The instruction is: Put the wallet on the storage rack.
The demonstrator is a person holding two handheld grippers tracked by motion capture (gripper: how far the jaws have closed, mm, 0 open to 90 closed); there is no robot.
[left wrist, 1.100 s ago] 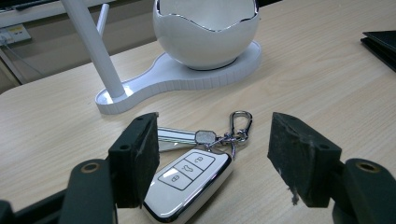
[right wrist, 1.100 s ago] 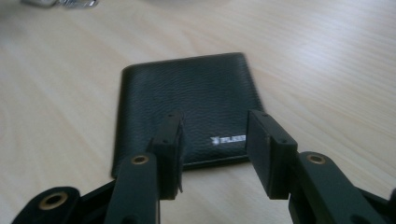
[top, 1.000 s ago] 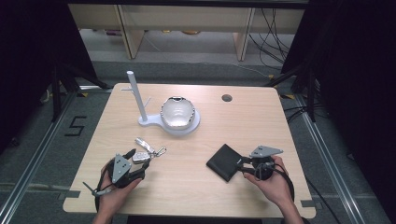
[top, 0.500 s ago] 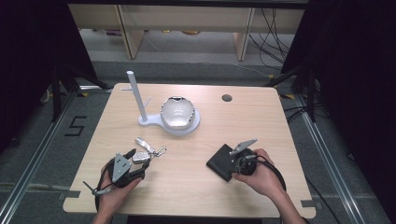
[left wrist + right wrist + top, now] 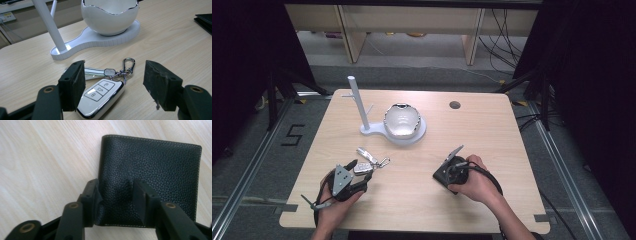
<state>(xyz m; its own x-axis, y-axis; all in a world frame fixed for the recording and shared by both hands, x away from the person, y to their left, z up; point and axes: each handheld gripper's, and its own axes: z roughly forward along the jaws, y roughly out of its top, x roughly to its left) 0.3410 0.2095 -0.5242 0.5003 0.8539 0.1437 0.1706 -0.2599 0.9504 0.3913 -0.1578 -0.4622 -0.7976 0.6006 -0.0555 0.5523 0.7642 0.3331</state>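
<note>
Table: light wood, with a small round dark hole near the far edge.

Left gripper: sits at the near left of the table in the person's left hand. Jaws spread wide, holding nothing. In the left gripper view the key fob lies between the two pads, nearer one pad; can't tell if it touches.

Key fob: white and chrome with three buttons, flat on the wood. A metal key and a silver carabiner clip hang off its ring, pointing toward the stand.

Right gripper: near right of the table, in the right hand. Jaws partly closed and pressed down onto the wallet's top face, leather puckered up between them, so it's pinching it.

Wallet: black grained leather with pale stitching, folded shut, lying flat on the table.

White stand: mid table toward the far side, a flat base with an upright post at one end.

Bowl: glossy white with a wavy dark rim, sitting on the stand's round end.
</note>
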